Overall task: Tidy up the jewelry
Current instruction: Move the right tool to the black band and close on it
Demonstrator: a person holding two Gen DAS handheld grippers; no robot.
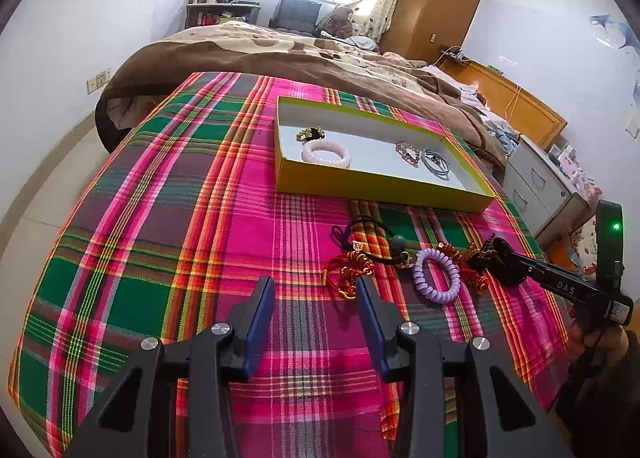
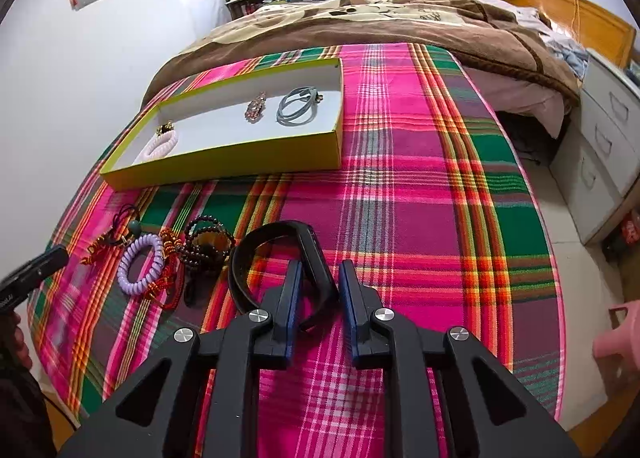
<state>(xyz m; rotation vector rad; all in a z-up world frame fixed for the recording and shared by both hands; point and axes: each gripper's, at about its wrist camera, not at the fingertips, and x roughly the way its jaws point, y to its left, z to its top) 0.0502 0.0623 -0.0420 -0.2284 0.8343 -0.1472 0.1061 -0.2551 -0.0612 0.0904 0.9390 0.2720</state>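
Looking along the left gripper [image 1: 316,298], its two blue-padded fingers are standing wide apart over the plaid cloth [image 1: 168,193] with nothing between them. Just beyond the right-hand fingertip a red knotted cord bracelet [image 1: 347,268] is lying on the cloth, tangled with a black cord necklace [image 1: 370,236] carrying a grey-green bead. A lilac spiral hair tie [image 1: 437,276] is sitting just beside them, then a second red cord piece [image 1: 464,258], and the right gripper [image 1: 505,264] is reaching in low from the right edge, its tip resting among dark items there (whether it is closed on anything cannot be told from this side). Farther back, the yellow-rimmed tray [image 1: 360,185] is holding a pink spiral hair tie [image 1: 326,152], a gold and black ornament [image 1: 310,133], a pink beaded bracelet [image 1: 408,151] and grey elastic hair ties [image 1: 437,163].

Switching to the right wrist view, the right gripper [image 2: 319,282] is standing partly open, and one side of a black band bracelet [image 2: 276,232] is passing between its fingers, seemingly touching only the left pad. Left of the band, a dark beaded bracelet [image 2: 206,240], the lilac spiral hair tie [image 2: 142,264] and the red cords are lying close together, well short of the tray [image 2: 224,167]. A tip of the left gripper [image 2: 38,268] is showing at the left edge
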